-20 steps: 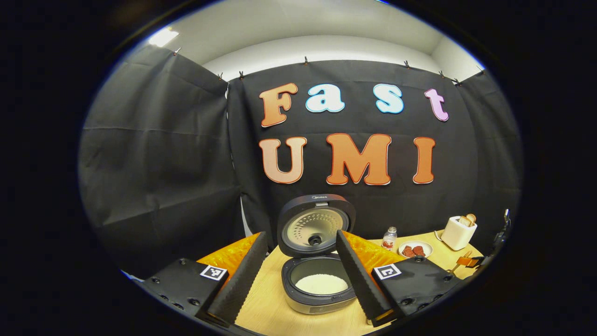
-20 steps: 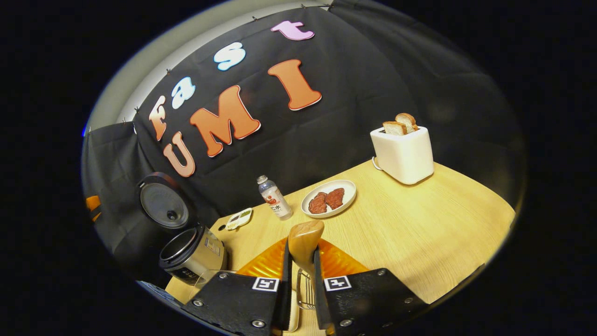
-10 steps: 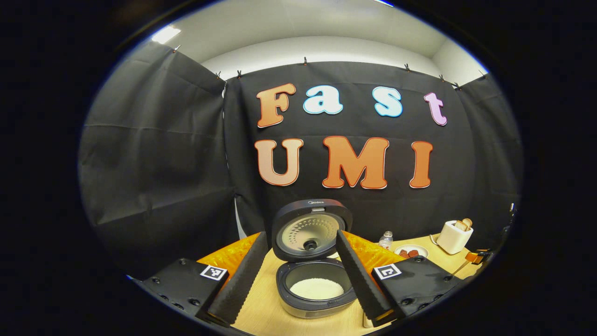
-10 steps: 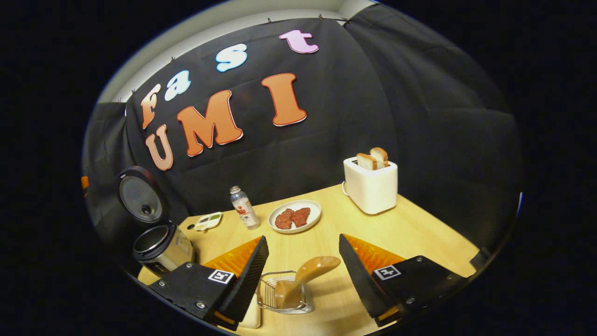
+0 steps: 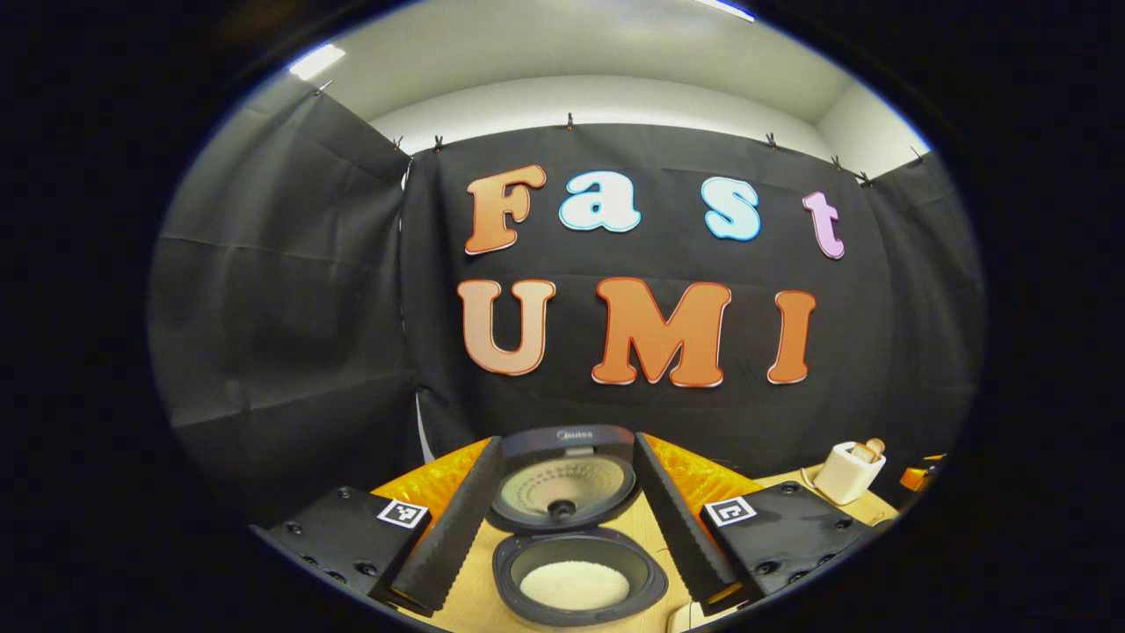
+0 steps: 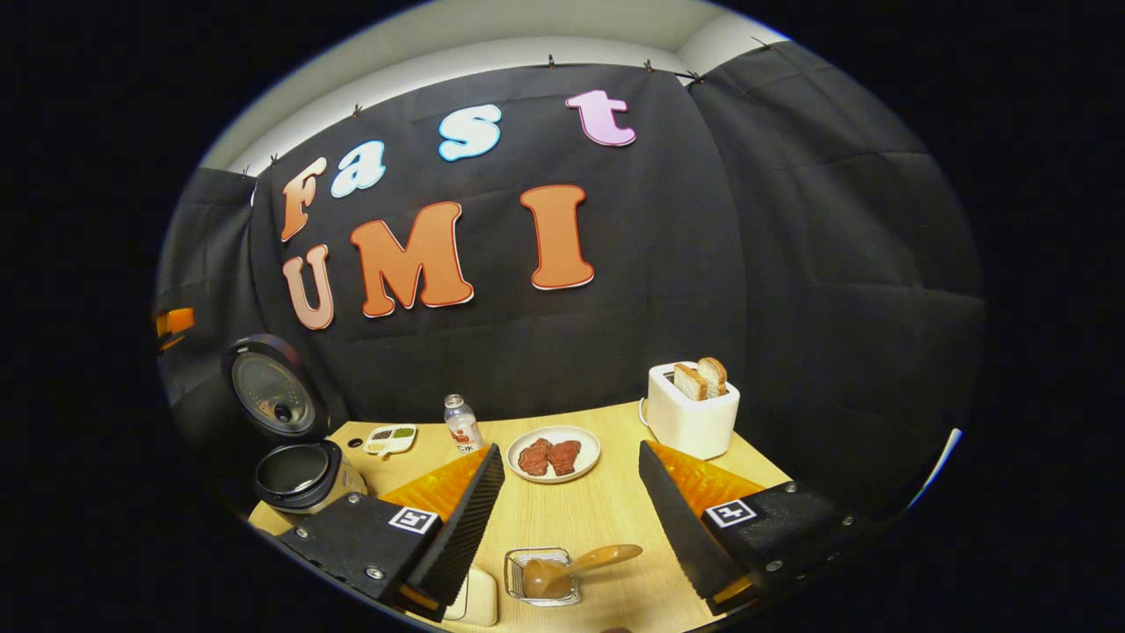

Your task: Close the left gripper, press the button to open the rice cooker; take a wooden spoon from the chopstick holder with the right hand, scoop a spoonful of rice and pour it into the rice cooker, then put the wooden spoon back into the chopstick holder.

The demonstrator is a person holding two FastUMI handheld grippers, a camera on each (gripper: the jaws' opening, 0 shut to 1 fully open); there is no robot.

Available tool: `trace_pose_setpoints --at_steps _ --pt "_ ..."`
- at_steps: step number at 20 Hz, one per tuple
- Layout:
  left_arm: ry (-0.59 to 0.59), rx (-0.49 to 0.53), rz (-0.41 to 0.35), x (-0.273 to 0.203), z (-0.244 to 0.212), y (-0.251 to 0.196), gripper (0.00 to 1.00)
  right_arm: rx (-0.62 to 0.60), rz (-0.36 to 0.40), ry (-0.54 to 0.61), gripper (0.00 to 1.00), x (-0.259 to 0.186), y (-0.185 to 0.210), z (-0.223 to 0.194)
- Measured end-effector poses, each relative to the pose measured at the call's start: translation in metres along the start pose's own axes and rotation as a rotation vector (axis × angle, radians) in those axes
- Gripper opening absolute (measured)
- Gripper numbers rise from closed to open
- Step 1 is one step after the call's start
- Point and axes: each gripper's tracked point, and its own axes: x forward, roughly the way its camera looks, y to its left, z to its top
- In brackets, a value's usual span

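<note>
Standing back in the wire chopstick holder, the tan wooden spoon has left the right gripper, whose jaws, like the left gripper's, now gape wide and empty, so the task appears complete, with the dark round rice cooker lid-up, holding white rice.

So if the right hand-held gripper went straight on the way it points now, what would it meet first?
Probably the plate with two pieces of meat, which lies ahead between the open fingers of the right hand-held gripper. The chopstick holder with the wooden spoon sits lower and nearer; depth is unclear.
</note>
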Motion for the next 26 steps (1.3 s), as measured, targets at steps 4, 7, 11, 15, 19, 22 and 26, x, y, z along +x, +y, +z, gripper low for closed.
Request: trace_pose_setpoints --at_steps 4,7,11,15,19,22,26 --pt "-0.009 -0.001 -0.016 0.062 0.035 -0.006 1.0 -0.033 -0.013 0.005 0.95 -0.006 0.001 0.005" --pt "0.008 -0.015 -0.047 0.11 0.045 -0.017 0.95 -0.032 -0.028 0.015 0.95 -0.009 0.0 0.0" --pt "0.079 0.019 -0.032 0.172 0.028 -0.014 0.96 -0.048 -0.048 0.038 0.95 -0.017 -0.004 -0.009" --pt "0.179 0.013 -0.037 0.206 -0.018 -0.012 0.98 -0.027 -0.071 0.039 0.95 -0.021 -0.006 -0.005" --pt "0.25 -0.014 -0.028 0.214 -0.066 -0.008 0.96 -0.021 -0.093 0.036 0.95 -0.026 -0.013 -0.003" --pt "0.283 0.022 -0.019 0.211 -0.09 -0.005 0.99 -0.012 -0.101 0.037 0.95 -0.027 -0.012 -0.002" --pt "0.277 0.037 -0.01 0.203 -0.092 -0.002 1.0 -0.007 -0.093 0.022 0.95 -0.031 -0.006 0.01"
